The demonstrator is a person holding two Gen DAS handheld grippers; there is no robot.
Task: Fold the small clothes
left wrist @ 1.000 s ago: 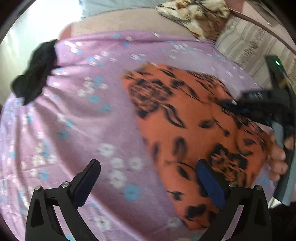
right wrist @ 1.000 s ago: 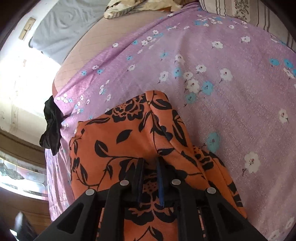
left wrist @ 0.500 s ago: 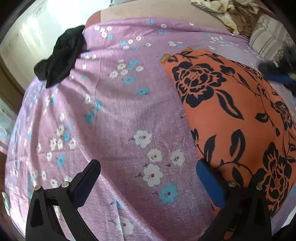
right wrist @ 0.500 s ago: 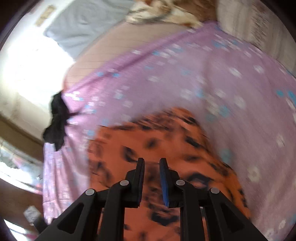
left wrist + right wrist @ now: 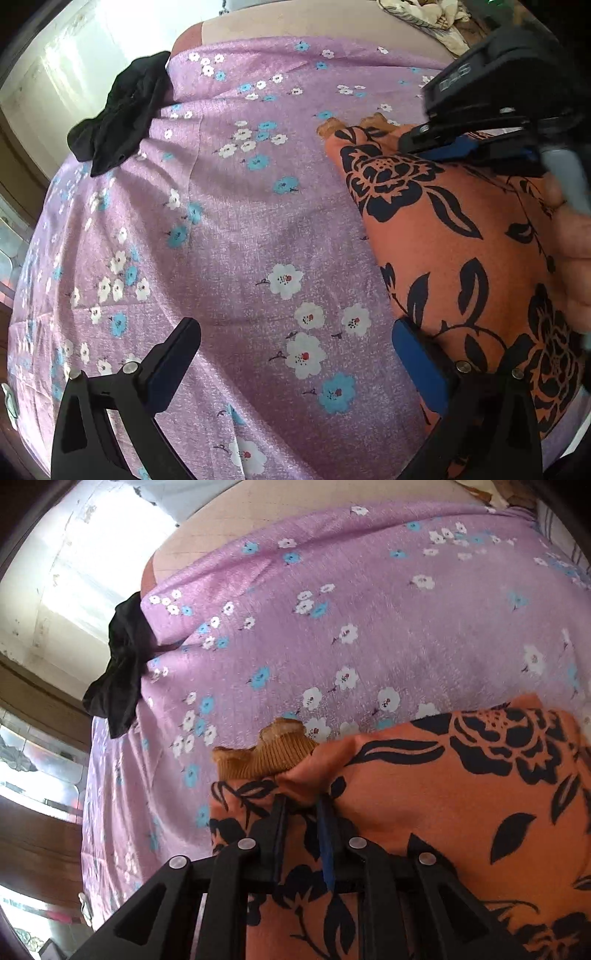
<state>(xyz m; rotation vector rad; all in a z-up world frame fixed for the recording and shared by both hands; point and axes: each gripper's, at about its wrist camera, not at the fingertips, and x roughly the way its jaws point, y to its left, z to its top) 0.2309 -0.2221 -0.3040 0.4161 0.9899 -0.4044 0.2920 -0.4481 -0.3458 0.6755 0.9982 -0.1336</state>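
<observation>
Pinching a fold of the orange flowered garment (image 5: 461, 812) near its ribbed mustard cuff (image 5: 269, 755), the right gripper (image 5: 302, 805) has its jaws narrow with cloth bunched between them. The garment lies on the purple flowered sheet (image 5: 240, 229) toward the sheet's right edge, its long axis running from the near edge away toward the far one. The left gripper (image 5: 295, 358) hangs with jaws wide and empty over bare sheet, the garment's left border just beside its right finger, so the right hand is plainly nearer. A black garment (image 5: 122, 114) sits well apart at the sheet's far left corner.
</observation>
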